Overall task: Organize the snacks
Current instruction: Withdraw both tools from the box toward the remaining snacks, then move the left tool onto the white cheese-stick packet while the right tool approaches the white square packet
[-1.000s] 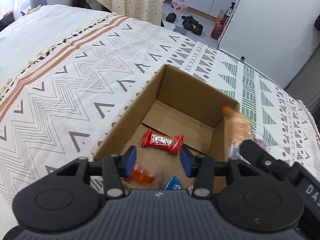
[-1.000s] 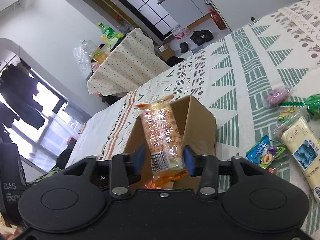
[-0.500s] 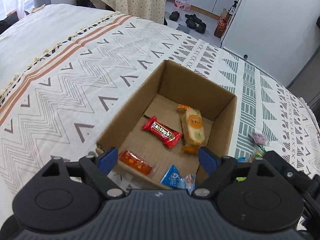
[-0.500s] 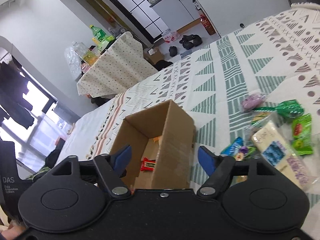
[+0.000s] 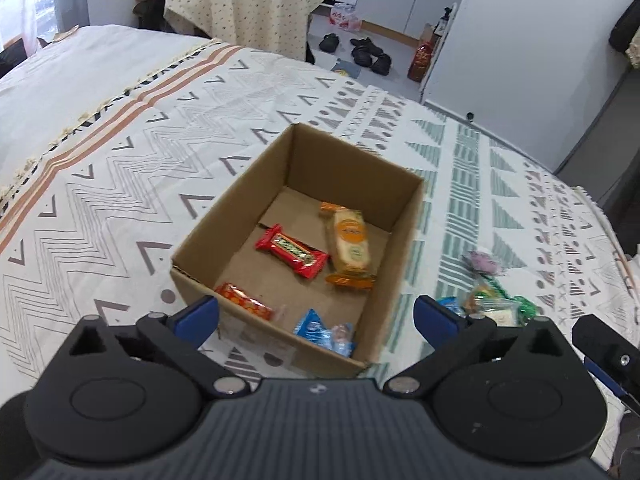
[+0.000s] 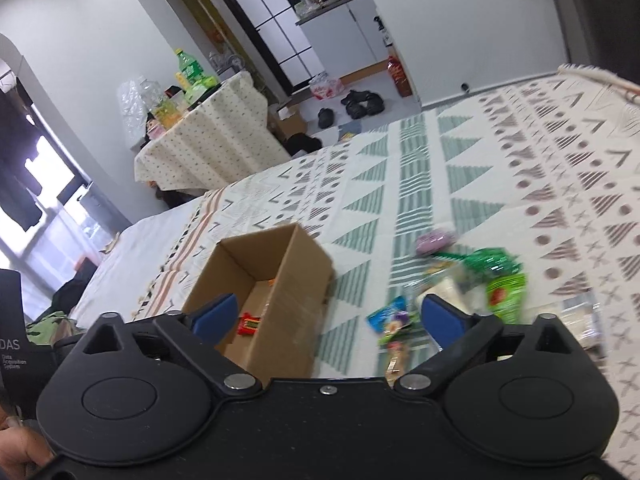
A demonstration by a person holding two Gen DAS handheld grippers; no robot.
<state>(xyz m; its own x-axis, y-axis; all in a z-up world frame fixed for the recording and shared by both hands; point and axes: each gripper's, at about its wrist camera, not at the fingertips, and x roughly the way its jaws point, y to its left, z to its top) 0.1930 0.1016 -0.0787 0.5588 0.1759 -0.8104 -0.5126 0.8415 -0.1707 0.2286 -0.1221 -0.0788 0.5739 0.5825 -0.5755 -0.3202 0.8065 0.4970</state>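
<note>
An open cardboard box [image 5: 224, 220] stands on the patterned bedspread. In it lie an orange biscuit pack [image 5: 349, 240], a red bar [image 5: 292, 255], a small orange packet [image 5: 244, 300] and a blue packet [image 5: 320, 330]. My left gripper [image 5: 316, 316] is open and empty above the box's near edge. My right gripper [image 6: 328, 316] is open and empty, right of the box [image 6: 288, 292], near a pile of loose snacks [image 6: 492, 276]: green packs, a purple sweet [image 6: 434, 240], a blue pack [image 6: 390, 314].
The loose snacks also show right of the box in the left wrist view [image 5: 488, 300]. The bed's far edge drops to a floor with shoes [image 5: 366, 52]. A table with a dotted cloth [image 6: 204, 148] stands beyond the bed.
My right gripper opened and let the orange biscuit pack fall into the box, then swung right toward the loose snacks. My left gripper opened wide and drew back from the box.
</note>
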